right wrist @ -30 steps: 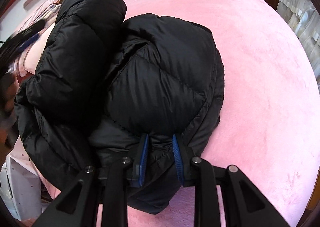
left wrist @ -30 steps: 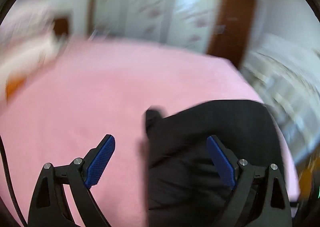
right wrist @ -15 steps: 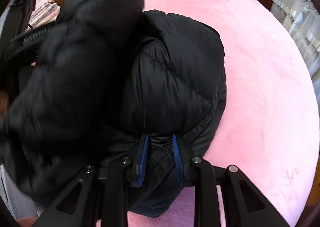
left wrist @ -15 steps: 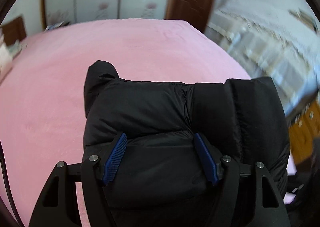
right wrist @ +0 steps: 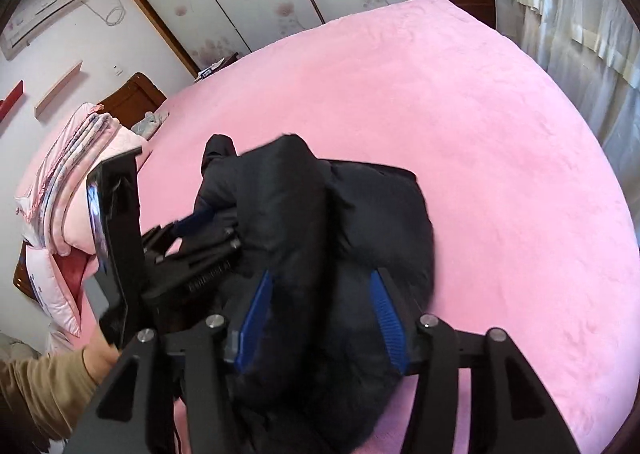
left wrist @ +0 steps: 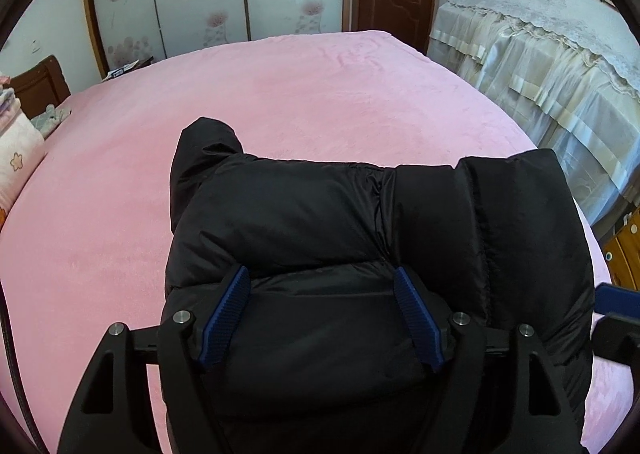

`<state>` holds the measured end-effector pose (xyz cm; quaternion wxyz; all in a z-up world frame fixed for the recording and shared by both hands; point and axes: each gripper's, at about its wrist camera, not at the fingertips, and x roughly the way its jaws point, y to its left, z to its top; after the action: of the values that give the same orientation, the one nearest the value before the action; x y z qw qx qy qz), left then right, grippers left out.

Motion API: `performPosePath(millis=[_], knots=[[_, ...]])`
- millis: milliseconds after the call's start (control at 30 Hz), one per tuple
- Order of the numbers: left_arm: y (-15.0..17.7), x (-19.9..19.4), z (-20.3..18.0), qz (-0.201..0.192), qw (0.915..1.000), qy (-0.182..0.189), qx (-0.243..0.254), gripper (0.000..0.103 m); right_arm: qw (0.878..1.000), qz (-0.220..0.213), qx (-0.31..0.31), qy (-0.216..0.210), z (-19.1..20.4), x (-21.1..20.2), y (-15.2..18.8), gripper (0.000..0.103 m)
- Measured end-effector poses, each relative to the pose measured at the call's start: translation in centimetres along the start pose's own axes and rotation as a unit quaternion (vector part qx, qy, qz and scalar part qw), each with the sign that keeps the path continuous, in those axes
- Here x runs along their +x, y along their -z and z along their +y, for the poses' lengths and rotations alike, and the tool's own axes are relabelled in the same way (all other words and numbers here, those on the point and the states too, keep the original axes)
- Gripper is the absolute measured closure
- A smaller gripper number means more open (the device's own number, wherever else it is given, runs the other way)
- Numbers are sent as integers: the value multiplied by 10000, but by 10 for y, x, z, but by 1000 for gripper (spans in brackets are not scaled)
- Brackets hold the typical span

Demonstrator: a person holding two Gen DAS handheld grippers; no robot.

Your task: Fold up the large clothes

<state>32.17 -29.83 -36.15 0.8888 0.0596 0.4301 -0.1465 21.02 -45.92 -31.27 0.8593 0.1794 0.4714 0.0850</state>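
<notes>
Your black puffer jacket [left wrist: 360, 238] is bundled on the bed [left wrist: 280, 94], nearly folded; your left claw [left wrist: 320, 314] straddles a thick fold half-wide, and your right claw [right wrist: 320, 314], jaws just opened, loosely brackets the bundle's edge.

Black puffer jacket [right wrist: 320, 214] bundled on pink bed [right wrist: 480, 134], right tongs [right wrist: 322, 314] opening around it

Jacket [right wrist: 320, 238]: we find its near edge cut off by the frame, its folds blurred.
Left gripper [right wrist: 208, 230]: we see its fingertips buried in jacket.
Sleeve [right wrist: 36, 386]: cropped at corner.
</notes>
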Motion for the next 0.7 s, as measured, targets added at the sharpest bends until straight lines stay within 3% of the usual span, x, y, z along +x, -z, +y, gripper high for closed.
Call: performPosePath(millis=[233,267,367,533,700], knots=[[0,3,3,43,9999,77,-139,28,9992,165,-25,-354,8,17,-7,54],[0,3,4,50,9998,100,-158,28,9992,139,-136,-340,11,17,-6,74],[0,-3,6,101,9994,280,-191,26,9983,10,-584,-18,22,13,-2,93],[8,-30,18,-59,9995,226,-188,22,9987,-69,-288,425,7,17,3,96],[27,-34,39,118,9985,203,-489,18,9987,-167,145,459,-19,32,15,95]])
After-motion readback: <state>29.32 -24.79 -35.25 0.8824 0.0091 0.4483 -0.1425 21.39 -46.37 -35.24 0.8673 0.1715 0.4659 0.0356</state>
